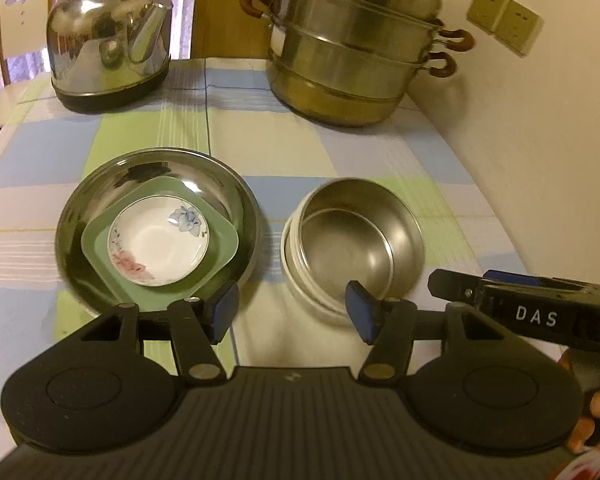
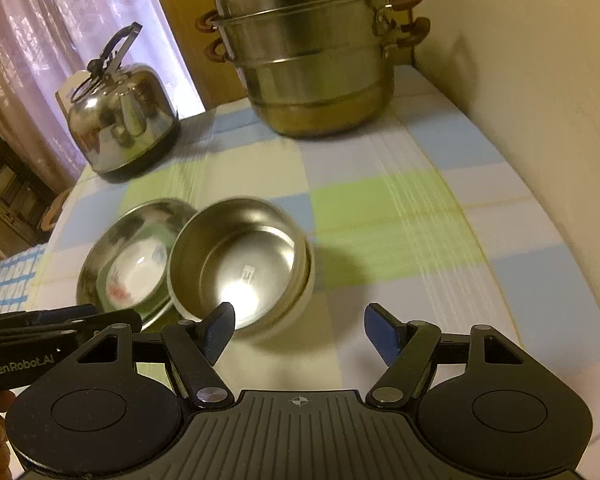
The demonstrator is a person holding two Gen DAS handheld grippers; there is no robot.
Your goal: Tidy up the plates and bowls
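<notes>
Left claw (image 1: 292,314) spread and empty, poised just short of nested steel bowls (image 1: 356,236) ahead-right on checked desk (image 1: 340,152); right claw (image 2: 300,330) likewise spread, bowls (image 2: 240,260) ahead-left, equally near.

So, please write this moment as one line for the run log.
left gripper: open, empty | right gripper: open, empty | plates: stacked | steel bowl: nested in white bowl, beside plates

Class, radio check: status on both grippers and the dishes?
Left gripper, right gripper open, empty. Plates nested in steel plate; steel bowl in white bowl. Nothing blocking.
</notes>
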